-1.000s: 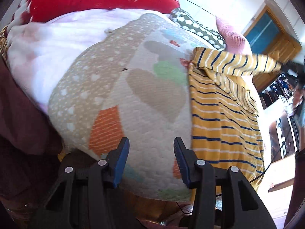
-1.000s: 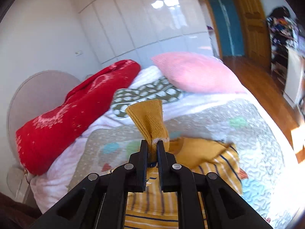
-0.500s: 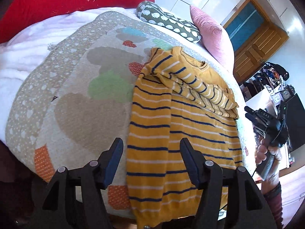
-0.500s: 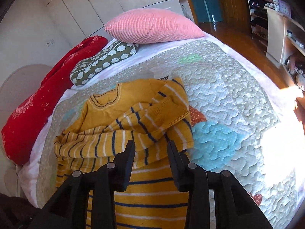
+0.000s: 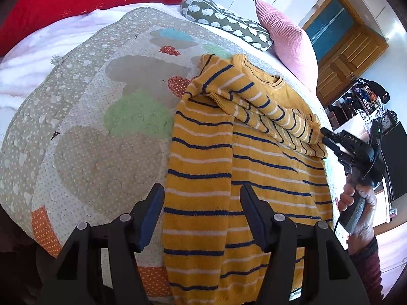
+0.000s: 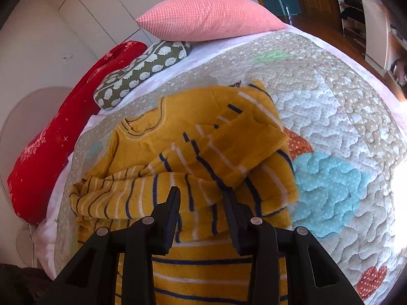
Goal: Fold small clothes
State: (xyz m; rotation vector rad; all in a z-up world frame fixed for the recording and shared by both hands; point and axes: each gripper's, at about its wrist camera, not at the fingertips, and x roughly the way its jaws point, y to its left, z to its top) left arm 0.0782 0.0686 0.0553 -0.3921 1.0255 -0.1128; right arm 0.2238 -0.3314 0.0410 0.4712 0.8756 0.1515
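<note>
Both sleeves lie folded across the sweater [image 5: 267, 167] on the bed [image 5: 84, 137]; left gripper [image 5: 202, 212] jaws wide, right gripper [image 6: 202, 212] jaws narrow, both empty; grip the hem evenly near the bed's edge.

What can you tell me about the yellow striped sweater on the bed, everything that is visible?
The sweater is a small mustard-yellow knit with thin navy and white stripes, a plain yellow chest and a ribbed round collar. It lies flat on the patchwork quilt, collar toward the pillows. Both sleeves are folded in: one along the body, one across the chest. No gripper holds it.
</note>
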